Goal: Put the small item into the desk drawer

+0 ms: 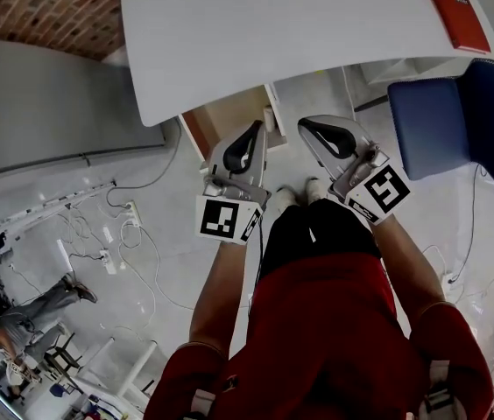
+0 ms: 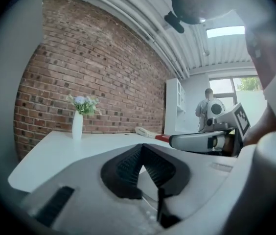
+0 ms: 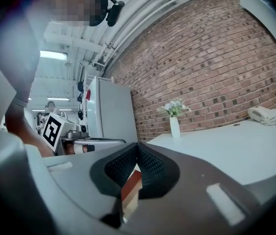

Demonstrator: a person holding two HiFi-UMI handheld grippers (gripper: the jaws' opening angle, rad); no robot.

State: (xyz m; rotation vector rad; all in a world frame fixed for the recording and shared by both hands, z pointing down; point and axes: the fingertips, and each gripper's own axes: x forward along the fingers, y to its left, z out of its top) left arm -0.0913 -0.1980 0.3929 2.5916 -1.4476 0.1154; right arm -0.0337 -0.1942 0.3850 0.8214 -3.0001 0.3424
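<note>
I hold both grippers side by side at the front edge of the white desk [image 1: 299, 33]. In the head view my left gripper [image 1: 254, 131] and right gripper [image 1: 311, 129] point toward the wooden drawer unit [image 1: 229, 116] under the desk. In the left gripper view the ribbed pads of my left gripper [image 2: 141, 148] meet at the tip with nothing between them. My right gripper [image 3: 137, 146] is likewise shut and empty in its own view. No small item shows in any view.
A red book [image 1: 454, 11] lies on the desk's far right corner, and a white vase of flowers [image 2: 78, 124] stands on the desk. A blue chair [image 1: 457, 121] is to the right. Cables and a power strip [image 1: 98, 234] lie on the floor at left. A person [image 2: 207, 106] stands in the background.
</note>
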